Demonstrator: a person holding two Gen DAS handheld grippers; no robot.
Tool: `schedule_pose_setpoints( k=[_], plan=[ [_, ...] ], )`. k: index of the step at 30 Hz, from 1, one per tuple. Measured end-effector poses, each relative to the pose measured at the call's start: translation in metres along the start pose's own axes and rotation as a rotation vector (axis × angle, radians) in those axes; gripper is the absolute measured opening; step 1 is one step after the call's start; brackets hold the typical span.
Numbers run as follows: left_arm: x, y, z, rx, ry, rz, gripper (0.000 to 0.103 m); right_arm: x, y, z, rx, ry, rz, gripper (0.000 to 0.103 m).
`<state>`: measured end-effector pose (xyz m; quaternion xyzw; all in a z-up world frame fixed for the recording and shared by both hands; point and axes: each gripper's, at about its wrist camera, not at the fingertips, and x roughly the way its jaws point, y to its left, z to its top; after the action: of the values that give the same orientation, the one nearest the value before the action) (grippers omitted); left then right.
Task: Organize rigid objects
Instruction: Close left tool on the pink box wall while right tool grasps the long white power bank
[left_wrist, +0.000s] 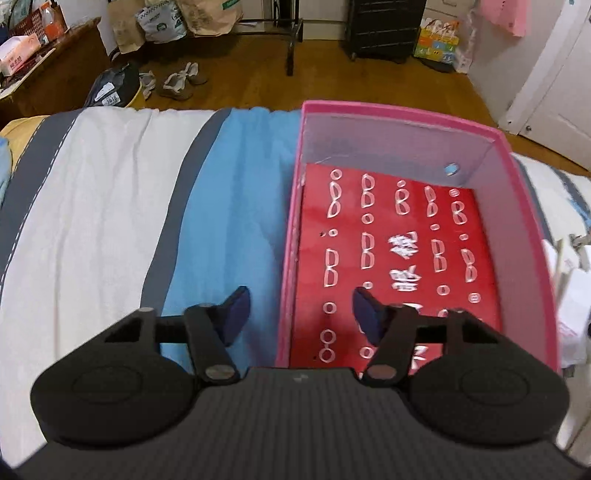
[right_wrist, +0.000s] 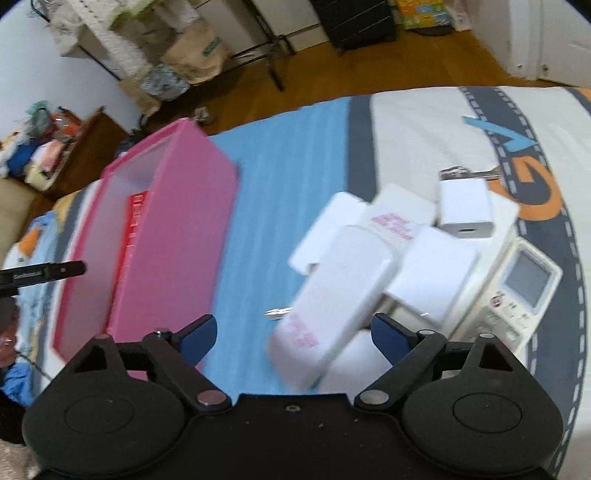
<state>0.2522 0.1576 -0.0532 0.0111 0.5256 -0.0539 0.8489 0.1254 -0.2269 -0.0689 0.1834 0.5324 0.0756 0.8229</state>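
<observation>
A pink box (left_wrist: 532, 221) with a red patterned floor lies open on the bed; it also shows in the right wrist view (right_wrist: 177, 236) at the left. My left gripper (left_wrist: 299, 314) is open and empty, straddling the box's left wall. My right gripper (right_wrist: 293, 338) is open and empty above a heap of white rigid objects: a long white case with pink print (right_wrist: 332, 295), a white charger (right_wrist: 465, 210), white blocks (right_wrist: 432, 280) and a white remote control (right_wrist: 517, 295). The long case lies between the fingers, not gripped.
The bed cover (left_wrist: 110, 221) is white, grey and blue. Beyond the bed edge is a wooden floor with shoes (left_wrist: 181, 81), bags, a black rack (left_wrist: 384, 29) and a white door. A wooden cabinet (right_wrist: 85, 155) stands at the left.
</observation>
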Motion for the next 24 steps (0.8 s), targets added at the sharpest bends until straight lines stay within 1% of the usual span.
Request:
schedule_pose_setpoints(
  k=[2, 3, 4, 5, 6, 8, 11, 12, 13, 14, 15, 16, 17, 18, 20, 22, 24],
  plan=[
    [0.011, 0.002, -0.003, 0.009, 0.006, 0.023, 0.035, 0.005, -0.001, 0.002, -0.004, -0.012, -0.041, 0.088],
    [0.016, 0.003, -0.004, 0.008, 0.018, 0.029, 0.018, 0.007, -0.002, 0.003, -0.002, -0.014, -0.059, 0.086],
    [0.02, 0.004, -0.005, 0.003, 0.033, 0.022, 0.01, 0.009, -0.003, 0.004, 0.003, -0.007, -0.059, 0.082],
    [0.024, 0.005, -0.006, 0.001, 0.042, -0.006, 0.009, 0.011, -0.004, 0.005, 0.009, -0.001, -0.057, 0.08],
    [0.025, 0.004, -0.007, 0.007, 0.034, -0.022, 0.009, 0.012, -0.006, 0.005, 0.014, 0.006, -0.056, 0.079],
    [0.026, 0.001, -0.009, 0.038, 0.018, -0.011, 0.009, 0.015, -0.009, 0.005, 0.01, 0.011, -0.072, 0.072],
    [0.028, 0.002, -0.009, 0.013, 0.005, -0.02, 0.009, 0.023, -0.008, 0.002, -0.003, 0.028, -0.11, 0.064],
    [0.03, 0.002, -0.008, 0.008, 0.0, -0.013, 0.009, 0.025, -0.007, 0.001, -0.016, 0.027, -0.131, 0.064],
    [0.034, 0.001, -0.008, 0.008, -0.003, 0.001, 0.008, 0.026, -0.006, 0.001, -0.023, 0.026, -0.133, 0.063],
    [0.039, -0.001, -0.008, 0.01, 0.002, 0.019, 0.007, 0.026, -0.006, 0.001, -0.019, 0.021, -0.13, 0.059],
    [0.044, -0.004, -0.009, 0.012, 0.013, 0.033, 0.007, 0.026, -0.007, 0.002, -0.016, 0.018, -0.124, 0.054],
    [0.043, -0.006, -0.009, 0.012, 0.012, 0.042, 0.007, 0.025, -0.007, 0.002, -0.014, 0.012, -0.111, 0.044],
    [0.04, -0.007, -0.01, 0.016, 0.008, 0.029, 0.007, 0.023, -0.007, 0.002, -0.012, 0.004, -0.097, 0.04],
    [0.036, -0.007, -0.009, 0.012, 0.004, -0.006, 0.005, 0.02, -0.006, 0.002, -0.018, -0.002, -0.088, 0.039],
    [0.028, -0.01, -0.01, 0.014, -0.005, -0.056, 0.005, 0.017, -0.009, 0.002, -0.01, -0.003, -0.048, 0.031],
    [0.03, -0.022, -0.013, 0.048, 0.007, -0.062, 0.005, 0.017, -0.016, 0.004, 0.042, 0.009, 0.018, 0.027],
    [0.036, -0.036, -0.017, 0.096, 0.02, -0.038, 0.003, 0.015, -0.016, 0.005, 0.043, 0.002, 0.025, 0.026]
  ],
)
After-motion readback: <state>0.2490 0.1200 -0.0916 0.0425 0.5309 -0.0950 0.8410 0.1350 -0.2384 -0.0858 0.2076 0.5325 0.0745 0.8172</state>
